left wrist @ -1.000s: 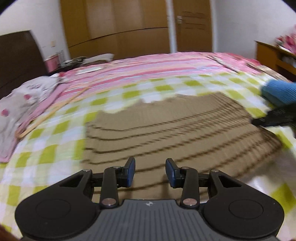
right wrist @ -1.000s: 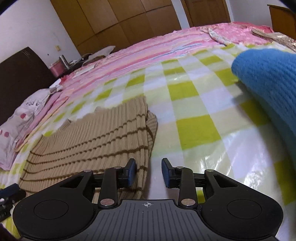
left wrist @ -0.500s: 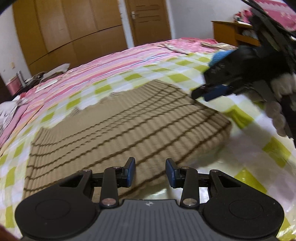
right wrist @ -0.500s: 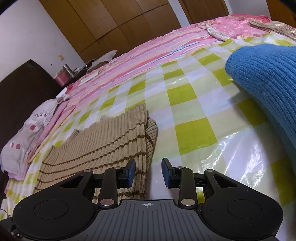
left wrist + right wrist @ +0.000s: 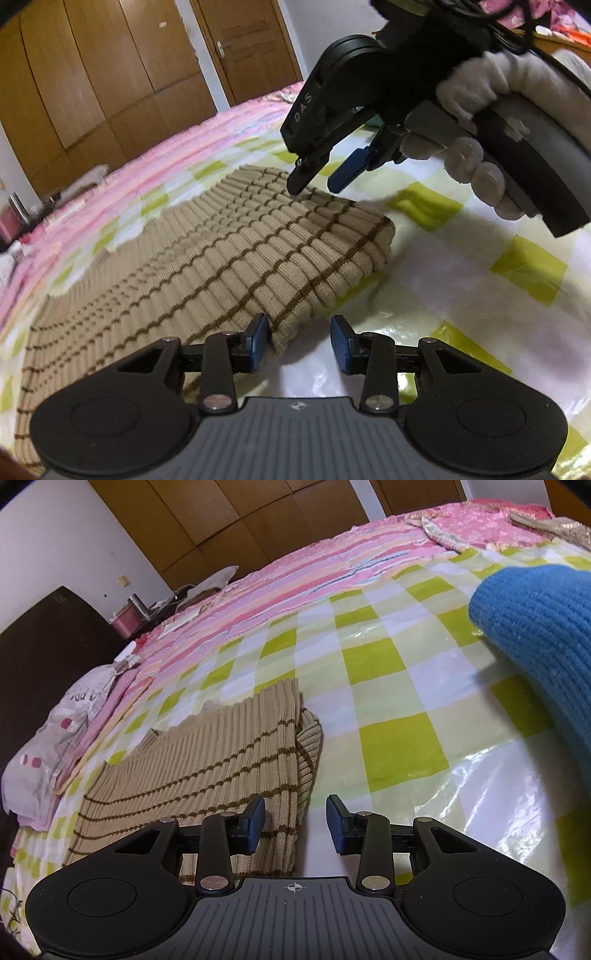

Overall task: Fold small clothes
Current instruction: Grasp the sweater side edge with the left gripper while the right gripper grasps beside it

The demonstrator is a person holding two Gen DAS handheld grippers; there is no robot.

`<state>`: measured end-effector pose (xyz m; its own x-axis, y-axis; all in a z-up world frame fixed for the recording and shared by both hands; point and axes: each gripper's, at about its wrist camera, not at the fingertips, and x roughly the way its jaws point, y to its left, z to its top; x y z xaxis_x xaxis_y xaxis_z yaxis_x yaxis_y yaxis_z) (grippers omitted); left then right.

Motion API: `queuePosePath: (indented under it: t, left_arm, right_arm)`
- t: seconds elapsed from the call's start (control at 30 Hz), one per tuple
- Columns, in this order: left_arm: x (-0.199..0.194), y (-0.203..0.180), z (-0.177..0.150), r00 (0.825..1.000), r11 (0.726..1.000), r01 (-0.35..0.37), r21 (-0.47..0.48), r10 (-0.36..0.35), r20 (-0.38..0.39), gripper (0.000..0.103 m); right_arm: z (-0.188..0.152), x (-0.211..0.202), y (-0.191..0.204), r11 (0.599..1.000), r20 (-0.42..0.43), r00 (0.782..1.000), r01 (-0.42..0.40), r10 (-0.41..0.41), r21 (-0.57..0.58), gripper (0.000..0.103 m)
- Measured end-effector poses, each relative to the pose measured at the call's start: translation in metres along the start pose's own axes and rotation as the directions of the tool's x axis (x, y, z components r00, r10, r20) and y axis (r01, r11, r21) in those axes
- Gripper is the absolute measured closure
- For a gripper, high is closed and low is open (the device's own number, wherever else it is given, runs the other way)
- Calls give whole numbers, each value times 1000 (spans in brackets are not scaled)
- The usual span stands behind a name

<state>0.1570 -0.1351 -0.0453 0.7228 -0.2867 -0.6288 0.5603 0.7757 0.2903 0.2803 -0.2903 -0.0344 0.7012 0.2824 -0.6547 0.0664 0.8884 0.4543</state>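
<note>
A tan ribbed sweater with thin brown stripes (image 5: pixel 221 258) (image 5: pixel 207 768) lies folded flat on the green-and-white checked sheet (image 5: pixel 480 258) (image 5: pixel 388 664). My left gripper (image 5: pixel 298 341) is open at the sweater's near right corner. The cloth edge lies beside its left pad, unpinched. My right gripper (image 5: pixel 295 821) hovers over the sweater's right edge with its jaws opening and the pads off the cloth. In the left wrist view it (image 5: pixel 323 179) hangs just above the far right edge, held by a gloved hand (image 5: pixel 472 158).
A blue knit garment (image 5: pixel 535 627) is heaped on the sheet to the right. Pink striped bedding (image 5: pixel 332 576) covers the far half of the bed. A pillow (image 5: pixel 55 738) and dark headboard (image 5: pixel 44 627) are at left, with wooden wardrobe doors (image 5: pixel 110 74) behind.
My left gripper has swung right along the sweater's near edge to its folded corner and rolled. The right gripper now looms close in its view. The right jaws have widened a little.
</note>
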Motion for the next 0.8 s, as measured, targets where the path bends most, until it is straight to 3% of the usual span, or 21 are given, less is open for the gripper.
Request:
queuePosePath:
  t: [0.2, 0.43, 0.8]
  left_arm:
    - [6, -19, 3, 992, 990, -110, 83, 105, 68, 58]
    - [4, -33, -1, 992, 984, -79, 161, 62, 108, 54]
    - [11, -34, 8, 981, 981, -128, 148, 104, 162, 46]
  right_arm:
    - [4, 6, -8, 999, -11, 1000, -14, 14, 39, 66]
    - [11, 8, -17, 993, -22, 997, -68, 70, 101, 60]
    - [23, 33, -19, 984, -62, 989, -125, 134, 124, 59]
